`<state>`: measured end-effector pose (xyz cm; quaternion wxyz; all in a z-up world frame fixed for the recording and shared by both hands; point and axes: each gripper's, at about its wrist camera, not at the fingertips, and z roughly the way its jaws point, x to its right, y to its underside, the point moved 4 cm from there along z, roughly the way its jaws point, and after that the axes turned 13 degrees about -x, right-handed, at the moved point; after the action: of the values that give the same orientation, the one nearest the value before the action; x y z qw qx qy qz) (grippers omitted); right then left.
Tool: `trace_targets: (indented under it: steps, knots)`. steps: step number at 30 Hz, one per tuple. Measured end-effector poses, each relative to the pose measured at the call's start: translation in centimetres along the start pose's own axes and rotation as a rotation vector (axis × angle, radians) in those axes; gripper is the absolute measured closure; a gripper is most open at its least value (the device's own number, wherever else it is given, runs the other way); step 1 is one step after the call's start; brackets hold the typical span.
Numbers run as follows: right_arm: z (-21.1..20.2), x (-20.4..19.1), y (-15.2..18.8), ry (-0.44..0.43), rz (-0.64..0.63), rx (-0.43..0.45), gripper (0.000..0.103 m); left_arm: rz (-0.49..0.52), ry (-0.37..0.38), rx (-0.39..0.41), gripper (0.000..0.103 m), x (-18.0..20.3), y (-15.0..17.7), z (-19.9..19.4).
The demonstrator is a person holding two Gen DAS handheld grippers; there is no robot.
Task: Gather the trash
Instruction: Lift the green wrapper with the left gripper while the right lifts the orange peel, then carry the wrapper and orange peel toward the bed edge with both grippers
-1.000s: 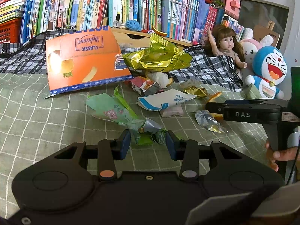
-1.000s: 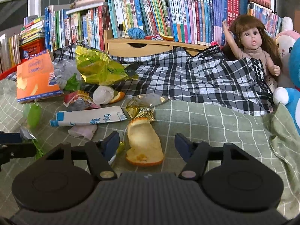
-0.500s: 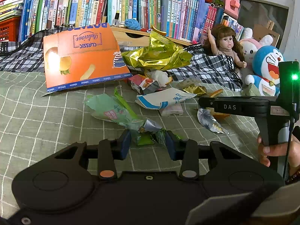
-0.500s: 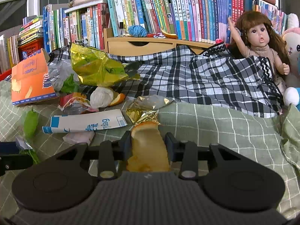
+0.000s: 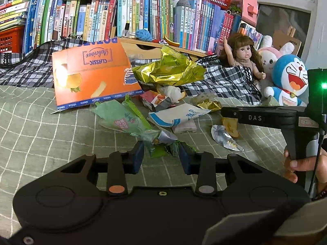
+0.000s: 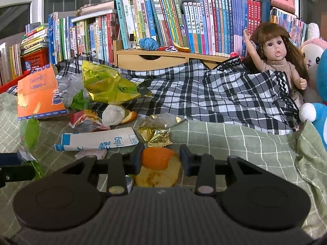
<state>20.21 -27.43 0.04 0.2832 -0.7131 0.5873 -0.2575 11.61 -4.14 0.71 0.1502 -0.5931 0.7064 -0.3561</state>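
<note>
Bare green checked cover point(image 5: 40, 134) lies open left; wrappers point(image 5: 177, 116), orange box point(image 5: 92, 77) and doll point(image 6: 280, 61) crowd ahead.

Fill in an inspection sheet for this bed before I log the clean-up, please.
Surface: green checked bedspread, plaid blanket behind.
Job's things: green wrapper, orange peel.
Clutter: orange carton, gold bag, white paper bag.
Grippers: left gripper shut on green wrapper; right gripper shut on orange peel.
Cables: thin black cable beside the right gripper's handle.
Surroundings: books, doll, plush toys.
</note>
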Motion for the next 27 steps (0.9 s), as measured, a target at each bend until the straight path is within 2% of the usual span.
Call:
trace_targets:
  steps: [11,27]
  knots:
    - [-1.2,0.1,0.1,0.01,0.013,0.012,0.061,-0.01,-0.001,0.018,0.068,-0.5,0.0,-1.7]
    - [-5.7,-1.8,0.0,-0.013,-0.026,0.068,0.061,0.008,-0.008,0.061,0.068,0.1,0.3,-5.6]
